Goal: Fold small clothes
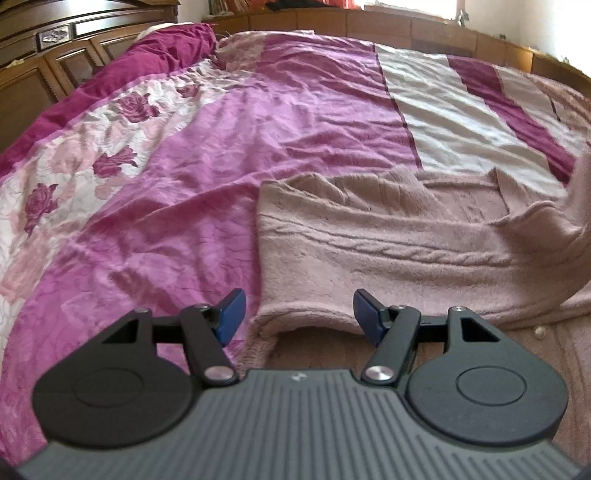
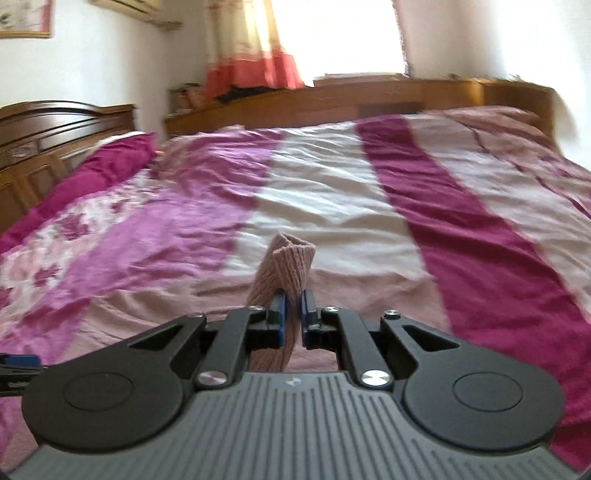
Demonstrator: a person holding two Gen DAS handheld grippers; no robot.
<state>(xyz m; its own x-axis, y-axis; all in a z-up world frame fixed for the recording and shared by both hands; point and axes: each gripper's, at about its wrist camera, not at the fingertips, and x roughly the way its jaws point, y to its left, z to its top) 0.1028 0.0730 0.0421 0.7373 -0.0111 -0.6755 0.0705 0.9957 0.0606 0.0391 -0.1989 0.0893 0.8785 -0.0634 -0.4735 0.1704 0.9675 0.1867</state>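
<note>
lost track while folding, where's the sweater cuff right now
In the right wrist view the ribbed cuff is pinched in the right tool, lifted above the bedspread.

Your left gripper [image 1: 298, 317] hangs over the near edge of the sweater [image 1: 388, 240], which lies spread on the bedspread [image 1: 207, 155], to the right of your line of sight. One pad [image 1: 232, 314] sits left of the sweater's near corner, over the bedspread; the other is above the knit. At far right a part of the sweater rises off the bed. The headboard [image 1: 44, 66] stands at far left, with the pillow [image 1: 177, 44] in front of it. Your right gripper [image 2: 291, 314] holds the cuff [image 2: 288, 266] upright between its pads, above the bedspread. A shelf [image 2: 332, 96] runs behind the bed, below the window [image 2: 340, 33].
</note>
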